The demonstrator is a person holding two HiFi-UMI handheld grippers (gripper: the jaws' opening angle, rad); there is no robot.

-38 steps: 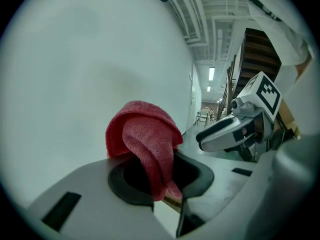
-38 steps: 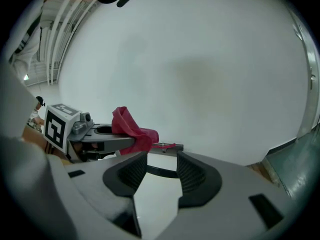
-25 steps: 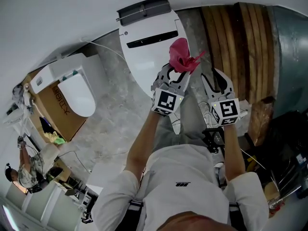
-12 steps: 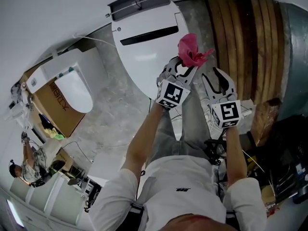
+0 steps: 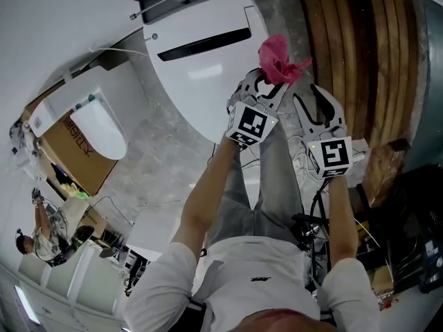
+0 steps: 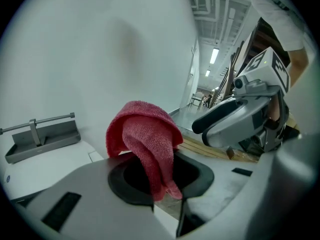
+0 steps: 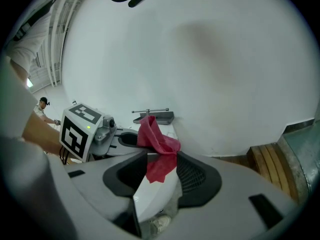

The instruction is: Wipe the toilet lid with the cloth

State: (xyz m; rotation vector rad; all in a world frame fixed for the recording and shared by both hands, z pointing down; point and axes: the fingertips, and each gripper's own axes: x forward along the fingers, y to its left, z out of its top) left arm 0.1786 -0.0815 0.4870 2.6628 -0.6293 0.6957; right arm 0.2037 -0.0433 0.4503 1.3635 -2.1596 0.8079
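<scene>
The left gripper is clenching its jaws on the red cloth; the cloth is bunched, and its long axis is running forward out of the jaws, toward the wall. One corner is pointing sideways to the wooden planks; in the left gripper view a tail is hanging down between the pads. The cloth is hovering at the right edge of the closed white toilet lid; contact cannot be told. The right gripper is waiting just beside, its jaws a little apart and holding nothing.
</scene>
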